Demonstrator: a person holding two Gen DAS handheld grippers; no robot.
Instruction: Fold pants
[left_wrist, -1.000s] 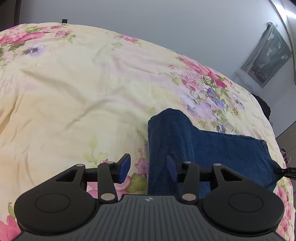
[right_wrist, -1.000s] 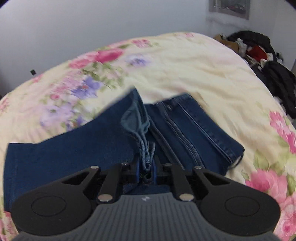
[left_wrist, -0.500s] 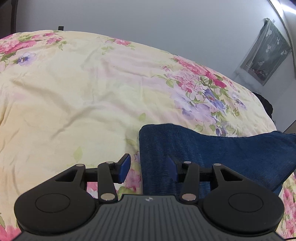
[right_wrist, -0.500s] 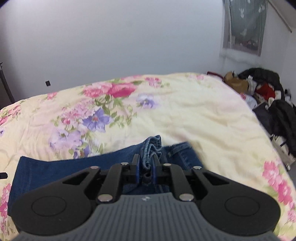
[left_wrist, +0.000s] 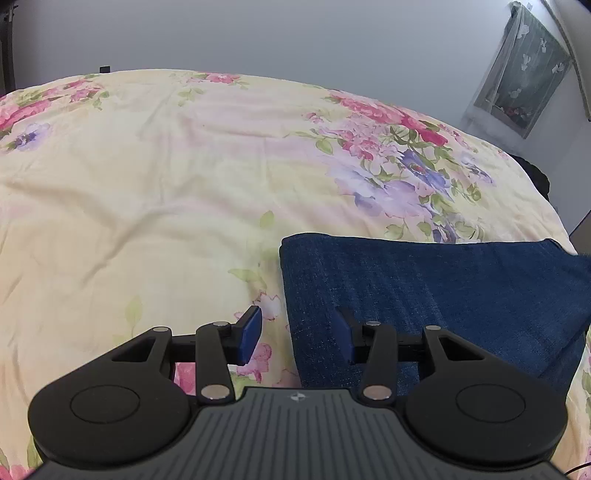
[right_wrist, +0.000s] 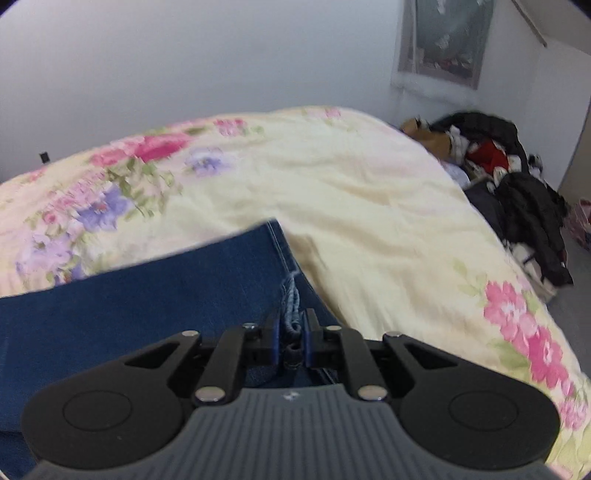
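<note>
Right claw (right_wrist: 290, 334) pinches the jeans' (right_wrist: 147, 295) bunched hem; my left claw (left_wrist: 297, 338) gapes empty at nine o'clock of their folded edge. Probably halfway folded.

Left gripper (left_wrist: 297, 338) agape, right gripper (right_wrist: 291, 332) clamped tight.

No readable text, labels, brands or numbers anywhere. Only mark: small white emblem, no letters, on the ribbed grey body of the left gripper (left_wrist: 297, 336) and of the right gripper (right_wrist: 290, 331), near the top edge centre.
</note>
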